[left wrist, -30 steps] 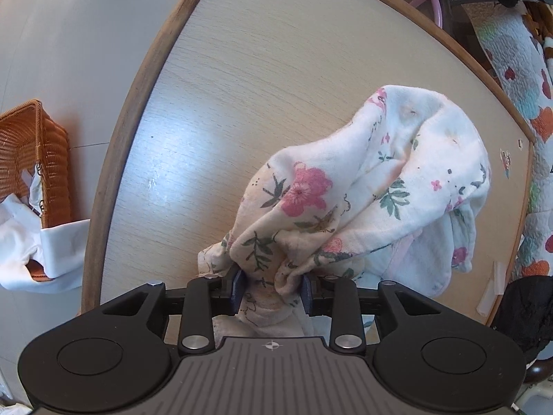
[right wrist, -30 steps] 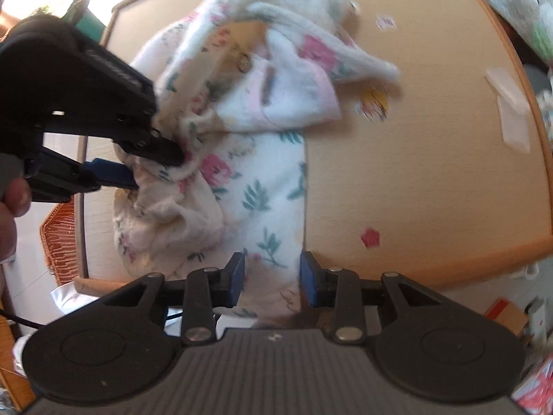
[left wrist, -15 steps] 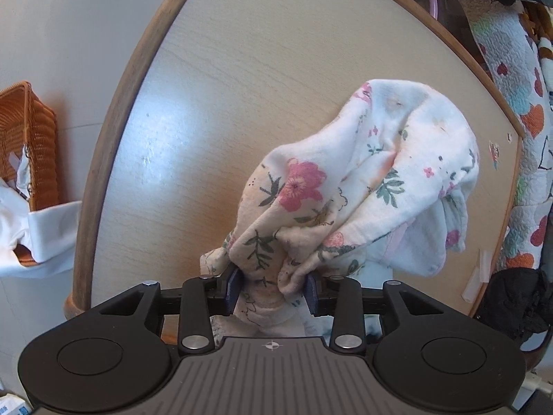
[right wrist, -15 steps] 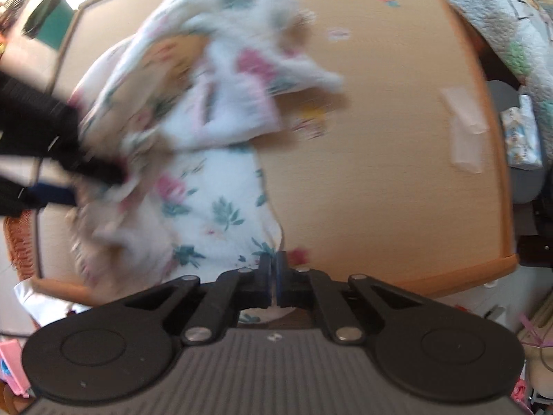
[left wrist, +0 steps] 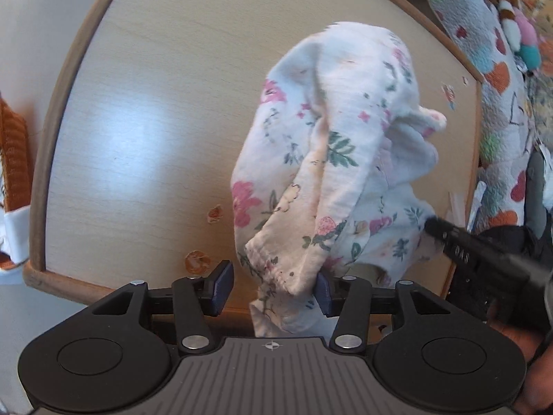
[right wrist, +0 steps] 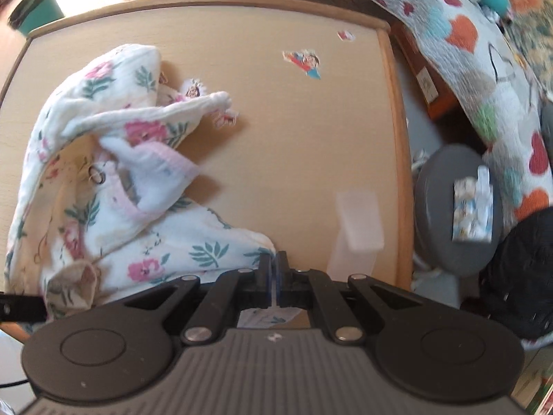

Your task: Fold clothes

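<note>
On table (right wrist: 311,138): one floral garment (left wrist: 331,159), bunched, few stickers (right wrist: 306,60). Right gripper (right wrist: 275,278) clenched on its hem. Left gripper (left wrist: 273,285) just been opening, cloth between jaws, touching one pad only.

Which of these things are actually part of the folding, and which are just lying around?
Part of the job:
floral garment
left gripper, open
right gripper, shut on the garment's edge
wooden table

Just lying about:
stickers
wicker basket
heart-patterned quilt
tissue pack
</note>
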The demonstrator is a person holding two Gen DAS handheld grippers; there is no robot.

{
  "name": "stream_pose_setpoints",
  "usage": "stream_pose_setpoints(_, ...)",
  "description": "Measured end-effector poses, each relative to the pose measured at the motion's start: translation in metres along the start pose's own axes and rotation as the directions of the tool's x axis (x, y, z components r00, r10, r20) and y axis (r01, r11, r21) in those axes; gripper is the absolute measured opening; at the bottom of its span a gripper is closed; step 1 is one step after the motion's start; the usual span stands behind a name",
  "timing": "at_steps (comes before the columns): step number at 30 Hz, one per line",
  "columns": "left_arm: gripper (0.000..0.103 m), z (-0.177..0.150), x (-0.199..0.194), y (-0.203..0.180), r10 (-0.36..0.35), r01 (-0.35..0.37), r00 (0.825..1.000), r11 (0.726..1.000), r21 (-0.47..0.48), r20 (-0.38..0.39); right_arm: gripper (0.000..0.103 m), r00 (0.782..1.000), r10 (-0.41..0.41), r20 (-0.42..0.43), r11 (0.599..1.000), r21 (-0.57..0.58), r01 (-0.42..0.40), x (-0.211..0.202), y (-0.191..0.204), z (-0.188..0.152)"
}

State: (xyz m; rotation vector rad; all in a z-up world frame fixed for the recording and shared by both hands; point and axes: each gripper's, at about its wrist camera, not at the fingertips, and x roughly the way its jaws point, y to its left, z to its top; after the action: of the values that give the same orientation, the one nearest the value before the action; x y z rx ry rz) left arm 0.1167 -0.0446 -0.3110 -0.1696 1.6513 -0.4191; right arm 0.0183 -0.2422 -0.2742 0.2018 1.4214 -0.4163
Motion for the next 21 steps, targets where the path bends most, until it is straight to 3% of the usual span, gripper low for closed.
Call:
stream_pose_setpoints(4, 0.052, -0.004, 0.001, -0.014, -0.007, 0.003, 0.999, 0.996, 0.085, 0.047, 0.002, 1.0, 0.025, -0.005, 0.999, -0.038, -0.025, 0.012, -0.011, 0.006)
stream_pose_setpoints(11, 0.053, 0.009, 0.005, -0.043, -0.015, 0.003, 0.999, 0.962, 0.272, 0.04, 0.003, 0.998, 0.052, 0.034, 0.995, -0.088, -0.049, 0.021, -0.014, 0.008)
stream_pose_setpoints(15, 0.054, 0.012, 0.013, -0.038, -0.036, 0.029, 0.999, 0.957, 0.289, 0.018, 0.003, 0.998, 0.053, 0.034, 0.994, -0.096, -0.05, 0.023, -0.013, 0.011)
stream_pose_setpoints(21, 0.056, 0.003, 0.015, -0.033, -0.091, 0.069, 0.994, 0.944, 0.322, 0.054, 0.003, 0.998, 0.048, 0.032, 0.992, -0.118, -0.044, 0.024, -0.008, 0.018)
